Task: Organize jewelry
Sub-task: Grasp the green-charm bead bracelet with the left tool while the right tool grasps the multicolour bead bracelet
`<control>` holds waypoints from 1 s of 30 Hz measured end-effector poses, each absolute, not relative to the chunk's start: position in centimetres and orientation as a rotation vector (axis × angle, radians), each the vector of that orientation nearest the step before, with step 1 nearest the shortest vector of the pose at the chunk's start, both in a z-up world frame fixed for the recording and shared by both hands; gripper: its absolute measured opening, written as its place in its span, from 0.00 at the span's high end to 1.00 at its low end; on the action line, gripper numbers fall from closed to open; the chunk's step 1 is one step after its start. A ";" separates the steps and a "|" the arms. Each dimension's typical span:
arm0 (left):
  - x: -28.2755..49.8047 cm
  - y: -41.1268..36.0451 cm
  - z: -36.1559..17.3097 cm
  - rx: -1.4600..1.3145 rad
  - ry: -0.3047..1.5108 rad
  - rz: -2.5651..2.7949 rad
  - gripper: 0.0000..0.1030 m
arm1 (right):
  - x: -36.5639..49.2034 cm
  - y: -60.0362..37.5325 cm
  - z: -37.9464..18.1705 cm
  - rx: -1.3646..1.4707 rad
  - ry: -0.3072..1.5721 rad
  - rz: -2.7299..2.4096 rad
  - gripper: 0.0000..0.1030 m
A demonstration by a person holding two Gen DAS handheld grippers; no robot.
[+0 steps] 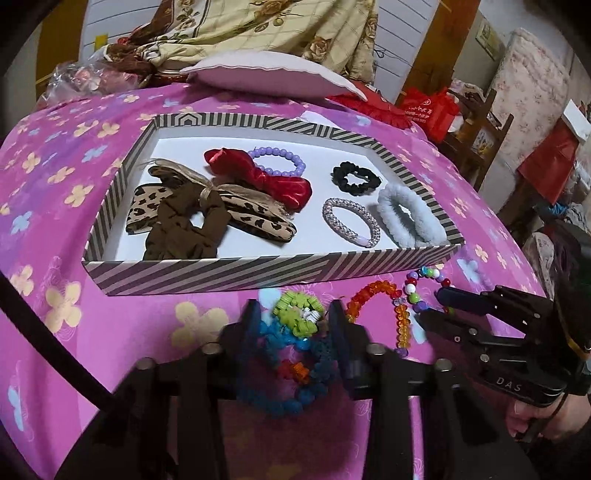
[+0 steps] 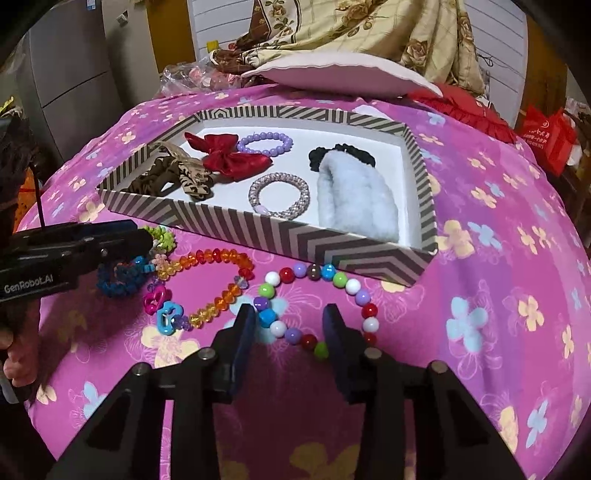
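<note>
A striped box (image 1: 207,275) (image 2: 332,243) on the pink cloth holds a red bow (image 1: 258,177), a purple bead bracelet (image 1: 277,160), leopard and brown scrunchies (image 1: 184,225), a black scrunchie (image 1: 356,177), a silver band (image 1: 351,221) and a fluffy pale scrunchie (image 1: 410,216). In front lie a chunky blue-green bracelet (image 1: 295,354) (image 2: 125,277), an orange crystal bracelet (image 2: 218,288) and a multicolour round-bead bracelet (image 2: 325,299). My left gripper (image 1: 293,325) (image 2: 147,245) is open, its fingers either side of the blue-green bracelet. My right gripper (image 2: 290,328) (image 1: 430,304) is open over the multicolour bracelet's near side.
A pink cushion (image 1: 273,79) and a floral blanket (image 1: 258,29) lie behind the box. Red bags (image 1: 432,110) and furniture stand off the right edge. The flowered pink cloth (image 2: 498,295) slopes away at the sides.
</note>
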State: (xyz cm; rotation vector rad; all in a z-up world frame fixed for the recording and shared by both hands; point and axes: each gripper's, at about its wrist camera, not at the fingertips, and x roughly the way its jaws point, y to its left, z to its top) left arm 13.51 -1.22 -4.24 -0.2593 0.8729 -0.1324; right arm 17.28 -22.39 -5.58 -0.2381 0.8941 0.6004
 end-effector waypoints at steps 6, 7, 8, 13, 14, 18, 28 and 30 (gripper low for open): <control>12.7 -1.8 -3.5 -0.234 0.849 -0.170 1.00 | 17.3 -22.9 -5.5 -0.215 0.912 0.632 0.91; 12.6 -1.7 -3.2 -0.241 0.838 -0.175 1.00 | 17.3 -23.1 -5.5 -0.205 0.918 0.639 0.91; 12.3 -1.4 -2.7 -0.260 0.820 -0.193 1.00 | 17.3 -23.2 -5.5 -0.197 0.922 0.643 0.91; 11.5 0.8 -0.6 -0.363 0.756 -0.245 1.00 | 16.6 -23.8 -4.6 -0.155 0.908 0.668 0.91; 11.3 1.4 -0.3 -0.384 0.743 -0.242 1.00 | 16.5 -24.0 -4.2 -0.134 0.902 0.680 0.91; 10.9 2.9 0.1 -0.439 0.721 -0.222 1.00 | 16.1 -24.4 -3.6 -0.098 0.892 0.698 0.91; 10.3 3.8 0.7 -0.454 0.694 -0.196 1.00 | 16.0 -27.6 -1.1 0.150 0.806 0.777 0.91; 10.4 3.7 0.7 -0.449 0.696 -0.196 1.00 | 16.2 -27.8 -1.2 0.165 0.812 0.772 0.91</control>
